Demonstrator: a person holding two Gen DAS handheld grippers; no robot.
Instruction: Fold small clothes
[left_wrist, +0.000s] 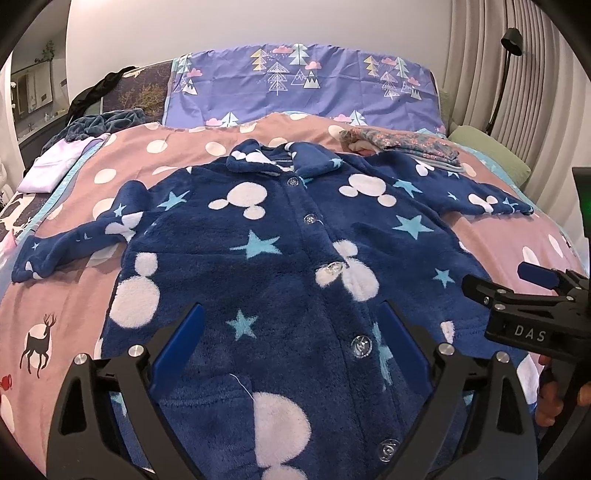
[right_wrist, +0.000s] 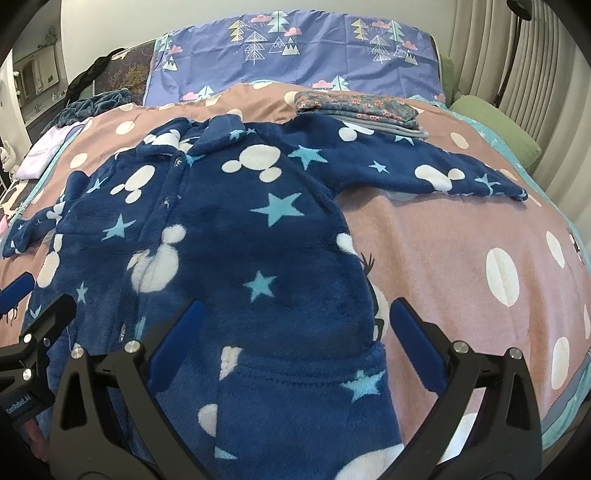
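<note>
Garment: as I looked on, the navy fleece buttoned pyjama top with white mouse heads and stars (left_wrist: 280, 236) lay flat, face up, on the pink dotted bedspread (right_wrist: 461, 240).
Axis: hem nearest me, collar pointing away, sleeves outspread.
Left gripper (left_wrist: 291, 350): wide, over the button line.
Right gripper (right_wrist: 295, 339): wide, nearer the top's right edge.

Soft even light, sharp, fisheye-warped edges
</note>
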